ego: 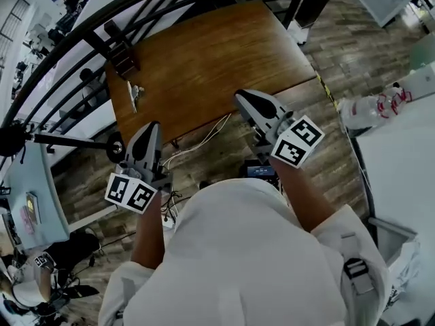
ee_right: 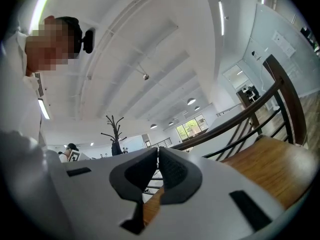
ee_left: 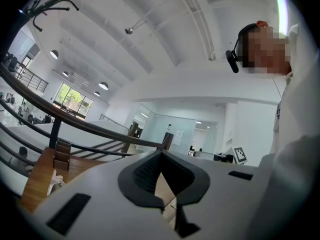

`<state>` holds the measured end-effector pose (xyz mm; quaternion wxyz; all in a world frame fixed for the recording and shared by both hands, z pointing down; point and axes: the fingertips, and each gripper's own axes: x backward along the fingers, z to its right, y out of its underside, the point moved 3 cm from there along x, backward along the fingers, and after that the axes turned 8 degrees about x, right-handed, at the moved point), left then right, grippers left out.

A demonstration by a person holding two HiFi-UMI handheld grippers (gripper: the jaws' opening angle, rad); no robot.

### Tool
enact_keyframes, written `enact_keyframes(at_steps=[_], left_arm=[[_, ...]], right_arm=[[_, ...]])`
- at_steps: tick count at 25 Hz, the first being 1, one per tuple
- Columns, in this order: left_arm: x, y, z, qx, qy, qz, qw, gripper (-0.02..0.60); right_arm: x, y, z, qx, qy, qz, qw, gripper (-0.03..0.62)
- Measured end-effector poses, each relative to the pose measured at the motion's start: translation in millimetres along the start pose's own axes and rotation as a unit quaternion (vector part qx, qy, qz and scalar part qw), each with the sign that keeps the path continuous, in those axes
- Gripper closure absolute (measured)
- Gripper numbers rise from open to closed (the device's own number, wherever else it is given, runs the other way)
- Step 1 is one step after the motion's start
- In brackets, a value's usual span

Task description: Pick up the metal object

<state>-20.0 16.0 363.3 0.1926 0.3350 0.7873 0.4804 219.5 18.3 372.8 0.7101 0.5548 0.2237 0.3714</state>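
Observation:
The metal object [ego: 134, 95], a small pale flat piece, lies near the left edge of the brown wooden table [ego: 211, 53]. It also shows as a pale shape [ee_left: 55, 180] low at the left in the left gripper view. My left gripper [ego: 151, 130] hangs short of the table's near edge, below the object, shut and empty. Its pads [ee_left: 150, 171] meet at the tip. My right gripper [ego: 245, 100] is over the table's near edge, to the right of the object, and is also shut with nothing between its pads [ee_right: 172, 171]. Both point up and away from the table.
A dark wooden block [ego: 121, 49] stands on the table behind the metal object. A black railing [ego: 61, 60] curves round the table's far and left sides. A plastic bottle [ego: 370, 107] lies on a white table to the right. Cables [ego: 204, 138] trail on the floor.

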Motion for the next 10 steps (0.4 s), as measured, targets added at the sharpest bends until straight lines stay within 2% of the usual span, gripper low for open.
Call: enact_keyframes(at_steps=[10], left_arm=[[-35,27,45,0.011,0.018,-0.016,0.9996,0.568]], right_arm=[[56,-10,29,-0.009,0.015,0.011,1.000,0.566]])
